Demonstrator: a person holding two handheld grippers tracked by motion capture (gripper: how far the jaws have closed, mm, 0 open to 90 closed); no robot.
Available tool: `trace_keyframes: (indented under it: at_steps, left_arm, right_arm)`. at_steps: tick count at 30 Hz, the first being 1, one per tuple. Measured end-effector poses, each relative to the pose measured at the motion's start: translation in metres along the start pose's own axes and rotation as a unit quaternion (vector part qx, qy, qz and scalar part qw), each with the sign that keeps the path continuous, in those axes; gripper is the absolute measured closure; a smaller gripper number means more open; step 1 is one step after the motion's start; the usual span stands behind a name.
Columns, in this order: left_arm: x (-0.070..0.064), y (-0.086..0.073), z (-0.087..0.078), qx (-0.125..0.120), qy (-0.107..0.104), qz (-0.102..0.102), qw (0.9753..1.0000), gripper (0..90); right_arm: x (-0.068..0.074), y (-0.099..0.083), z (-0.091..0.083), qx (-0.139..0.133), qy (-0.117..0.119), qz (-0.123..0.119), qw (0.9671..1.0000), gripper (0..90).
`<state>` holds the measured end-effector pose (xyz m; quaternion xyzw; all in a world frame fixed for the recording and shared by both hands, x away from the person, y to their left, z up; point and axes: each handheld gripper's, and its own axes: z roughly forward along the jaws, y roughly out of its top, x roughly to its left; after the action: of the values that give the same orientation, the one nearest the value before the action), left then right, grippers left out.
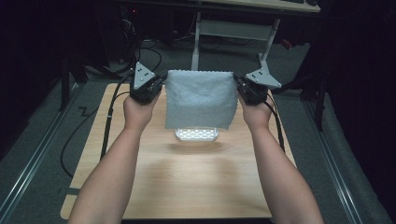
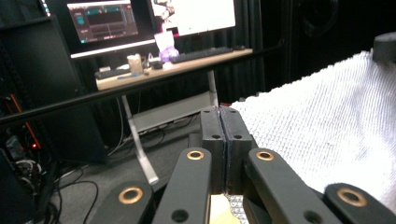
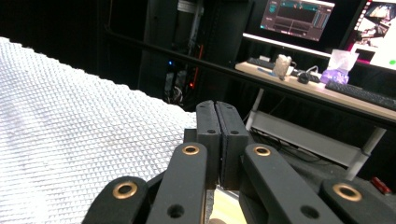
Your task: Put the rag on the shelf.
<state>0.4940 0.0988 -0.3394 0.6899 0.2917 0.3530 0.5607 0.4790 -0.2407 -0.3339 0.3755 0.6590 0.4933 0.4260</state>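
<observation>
Reaching in from the near edge of the bench (image 1: 154, 186), the person's forearms run forward over bare wood, leaving open room below and on both sides of the work. Farther out, the left tool (image 1: 159, 87) and the right tool (image 1: 239, 85) each pinch a top corner of a white towel (image 1: 200, 98), held up in the air and stretched flat between them. In the left gripper view the jaws are pressed tight together with the towel's (image 2: 327, 126) waffle weave spreading off to one side; the right gripper view shows the same closed pinch, the cloth (image 3: 70, 130) fanning away from it. Gripping the two upper corners probably keeps the top edge taut so the cloth hangs straight and can be laid down or folded evenly. The lower edge hangs free just above a small white perforated tray (image 1: 196, 134) resting on the bench; whether cloth and tray touch is hard to tell. Beyond the far edge stand a second desk's legs (image 1: 196, 42), cables on the floor, and monitors (image 2: 109, 21), well clear of the towel.
</observation>
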Motion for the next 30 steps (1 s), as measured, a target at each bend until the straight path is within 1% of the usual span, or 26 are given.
trace_keyframes:
  at_steps: [1, 2, 3, 4, 6, 7, 9, 10, 13, 14, 15, 16, 17, 18, 21, 22, 23, 24, 25, 27, 28, 30]
  left_arm:
    - [-0.001, -0.002, 0.002, 0.006, 0.000, 0.000, 1.0000, 89.5]
    - [-0.002, -0.004, 0.004, 0.011, 0.000, 0.000, 0.9999, 89.5]
    - [-0.003, -0.006, 0.005, 0.018, 0.000, 0.001, 0.9998, 89.5]
    - [-0.004, -0.008, 0.006, 0.027, 0.002, 0.007, 0.9996, 89.5]
    - [-0.007, -0.011, 0.009, 0.048, 0.005, 0.020, 0.9986, 89.5]
    - [-0.007, -0.012, 0.010, 0.061, 0.006, 0.025, 0.9978, 89.5]
    - [-0.007, -0.013, 0.010, 0.068, 0.007, 0.024, 0.9973, 89.5]
    - [-0.006, -0.014, 0.011, 0.070, 0.008, 0.022, 0.9973, 89.5]
    - [-0.006, -0.020, 0.013, 0.080, 0.006, 0.021, 0.9966, 89.5]
    - [-0.006, -0.023, 0.014, 0.085, 0.004, 0.020, 0.9962, 89.5]
    - [-0.006, -0.027, 0.016, 0.089, 0.002, 0.018, 0.9958, 89.5]
    - [-0.007, -0.032, 0.017, 0.099, -0.003, 0.010, 0.9951, 89.5]
    - [-0.007, -0.036, 0.019, 0.109, -0.006, 0.009, 0.9940, 89.5]
    - [-0.008, -0.041, 0.020, 0.112, -0.009, 0.007, 0.9937, 89.5]
    - [-0.008, -0.054, 0.022, 0.111, -0.016, -0.007, 0.9936, 89.5]
    - [-0.009, -0.058, 0.022, 0.112, -0.018, -0.009, 0.9935, 89.5]
    - [-0.011, -0.063, 0.022, 0.112, -0.020, -0.011, 0.9934, 89.5]
    - [-0.011, -0.066, 0.022, 0.112, -0.022, -0.012, 0.9934, 89.5]
    - [-0.012, -0.070, 0.022, 0.112, -0.023, -0.017, 0.9933, 89.5]
    - [-0.012, -0.074, 0.022, 0.109, -0.024, -0.023, 0.9935, 89.5]
    - [-0.012, -0.076, 0.022, 0.111, -0.027, -0.024, 0.9932, 89.5]
    - [-0.014, -0.080, 0.022, 0.116, -0.030, -0.016, 0.9927, 89.4]
  right_arm:
    - [0.000, -0.001, 0.002, 0.005, -0.001, -0.001, 1.0000, 90.0]
    - [-0.001, -0.004, 0.005, 0.014, -0.004, -0.010, 0.9998, 90.0]
    - [-0.001, -0.004, 0.005, 0.014, -0.004, -0.010, 0.9998, 90.0]
    - [-0.002, -0.007, 0.008, 0.023, -0.004, -0.016, 0.9996, 90.0]
    - [-0.003, -0.008, 0.008, 0.024, -0.001, -0.014, 0.9996, 90.0]
    - [-0.004, -0.011, 0.011, 0.028, 0.004, -0.015, 0.9995, 90.0]
    - [-0.003, -0.012, 0.011, 0.031, 0.006, -0.018, 0.9993, 90.0]
    - [-0.001, -0.015, 0.013, 0.037, 0.004, -0.028, 0.9989, 90.0]
    - [-0.001, -0.017, 0.015, 0.039, 0.008, -0.026, 0.9989, 90.0]
    - [-0.001, -0.021, 0.018, 0.046, 0.011, -0.024, 0.9986, 90.0]
    - [-0.001, -0.021, 0.018, 0.046, 0.011, -0.024, 0.9986, 90.0]
    - [-0.001, -0.027, 0.020, 0.055, 0.015, -0.024, 0.9981, 90.0]
    - [-0.001, -0.027, 0.020, 0.055, 0.015, -0.024, 0.9981, 90.0]
    - [-0.001, -0.030, 0.022, 0.061, 0.016, -0.023, 0.9978, 90.0]
    - [0.000, -0.041, 0.025, 0.075, 0.018, -0.023, 0.9968, 90.0]
    - [0.000, -0.044, 0.025, 0.079, 0.020, -0.023, 0.9964, 90.0]
    - [0.002, -0.051, 0.025, 0.086, 0.023, -0.025, 0.9957, 90.0]
    - [0.002, -0.051, 0.025, 0.086, 0.023, -0.025, 0.9957, 90.0]
    - [0.002, -0.053, 0.025, 0.088, 0.023, -0.026, 0.9955, 90.0]
    - [0.003, -0.062, 0.024, 0.094, 0.028, -0.021, 0.9950, 90.0]
    - [0.003, -0.064, 0.024, 0.095, 0.029, -0.022, 0.9948, 90.0]
    - [0.004, -0.066, 0.024, 0.098, 0.031, -0.022, 0.9945, 90.0]
